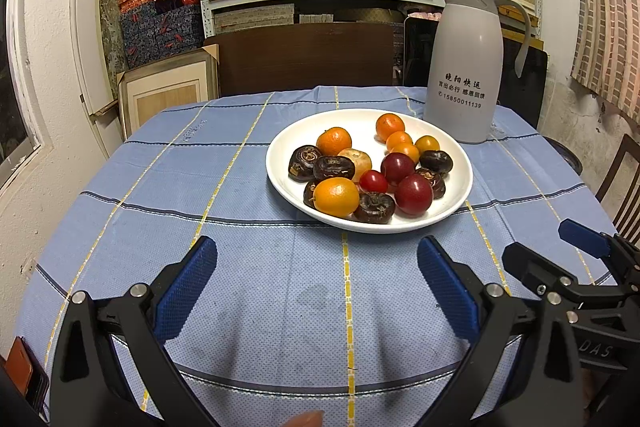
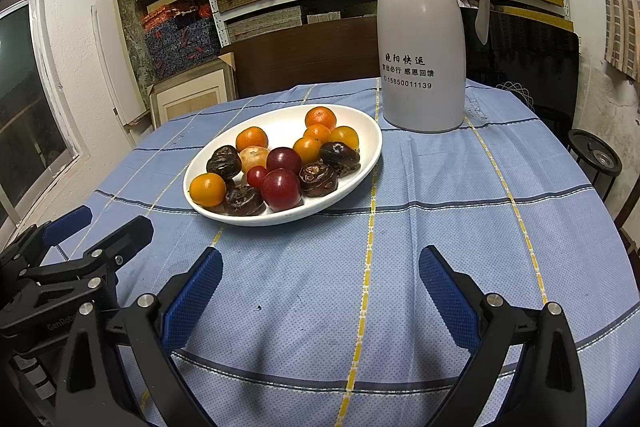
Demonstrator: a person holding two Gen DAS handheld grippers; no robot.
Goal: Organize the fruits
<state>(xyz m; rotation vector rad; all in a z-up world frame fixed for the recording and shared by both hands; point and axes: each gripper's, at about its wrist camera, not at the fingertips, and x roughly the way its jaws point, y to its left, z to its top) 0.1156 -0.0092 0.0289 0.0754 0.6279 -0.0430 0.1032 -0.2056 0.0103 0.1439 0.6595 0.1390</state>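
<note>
My left gripper (image 1: 316,259) spread, empty, near tabletop (image 1: 160,187) edge; my right gripper (image 2: 320,267) likewise spread. Fruits (image 1: 360,171) heaped on white plate (image 1: 280,147), centre. Grey jug (image 1: 460,67) far right.

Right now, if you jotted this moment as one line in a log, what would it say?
left tool: open, empty | right tool: open, empty | fruits: all on white plate | grey jug: upright behind plate | sorting: not begun
</note>
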